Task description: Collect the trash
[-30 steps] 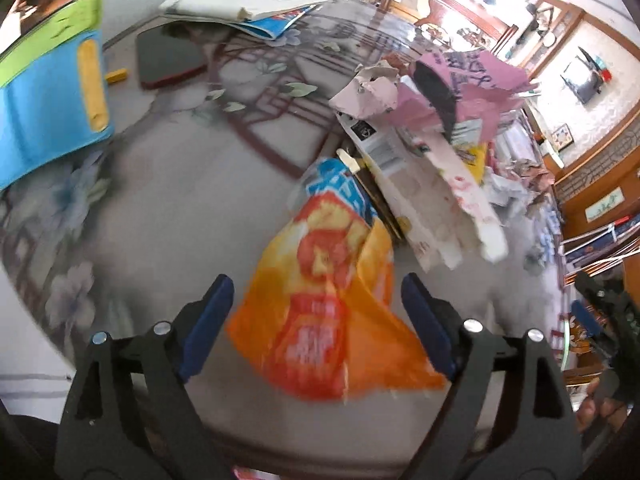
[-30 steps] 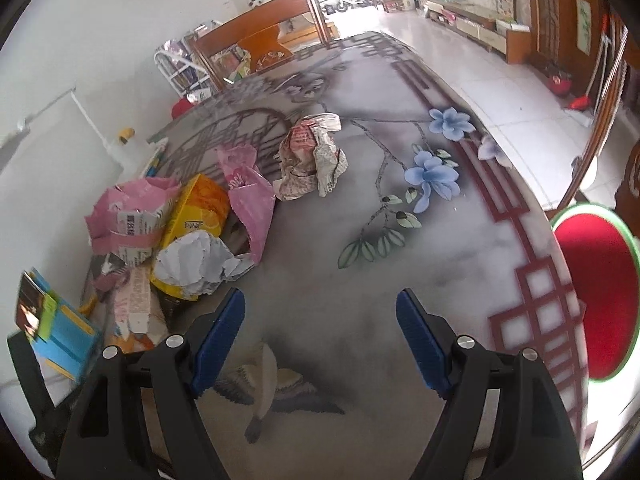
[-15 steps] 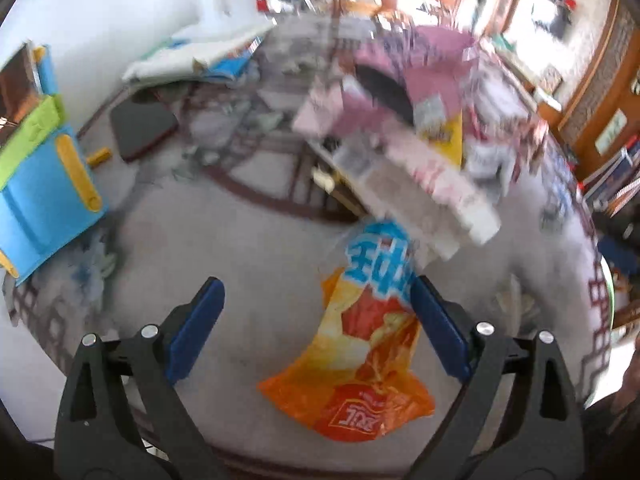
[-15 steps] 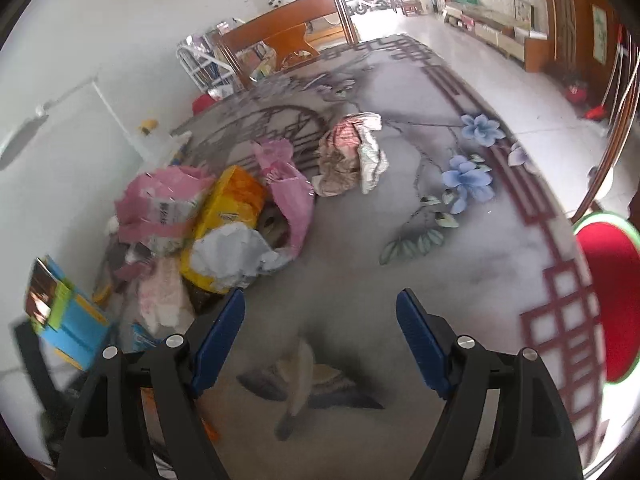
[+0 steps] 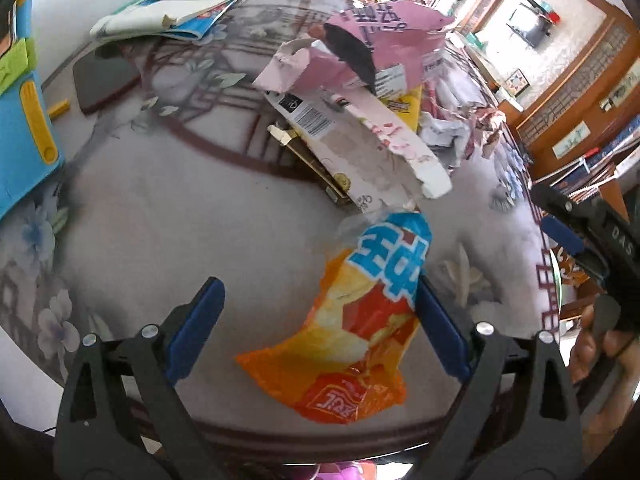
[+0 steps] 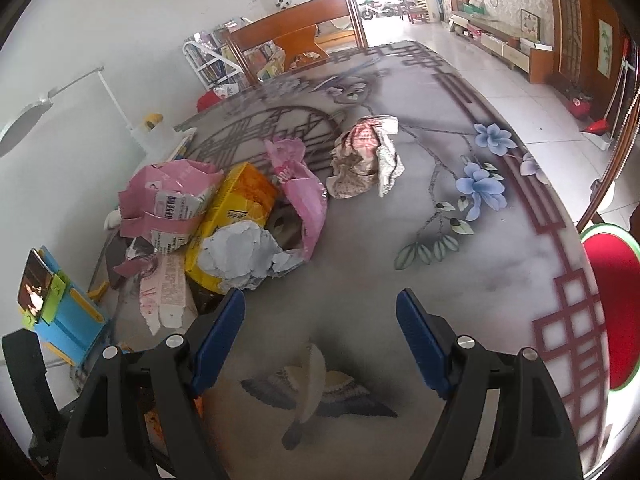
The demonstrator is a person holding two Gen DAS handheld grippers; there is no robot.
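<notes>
An orange and blue snack bag (image 5: 360, 320) lies flat near the table's front edge, between the tips of my open left gripper (image 5: 316, 300), close to the right finger. Beyond it is a pile of trash: a torn pink box (image 5: 372, 48), a white torn carton (image 5: 360, 140) and a yellow box (image 6: 232, 208). My right gripper (image 6: 320, 312) is open and empty above the table, right of the pile. In the right wrist view I also see grey crumpled paper (image 6: 244, 256), a pink wrapper (image 6: 300, 188) and a crumpled patterned wrapper (image 6: 364, 156).
A blue and green toy stand (image 5: 24, 120) with a phone stands at the left edge. A dark pad (image 5: 100, 80) and stacked books (image 5: 168, 16) lie at the back left. A red stool (image 6: 612, 300) stands beside the table. The right gripper also shows in the left wrist view (image 5: 592, 240).
The left gripper has pulled back and shifted left; the snack bag now lies flatter, nearer its right finger. The right gripper has drifted slightly toward the pile.
</notes>
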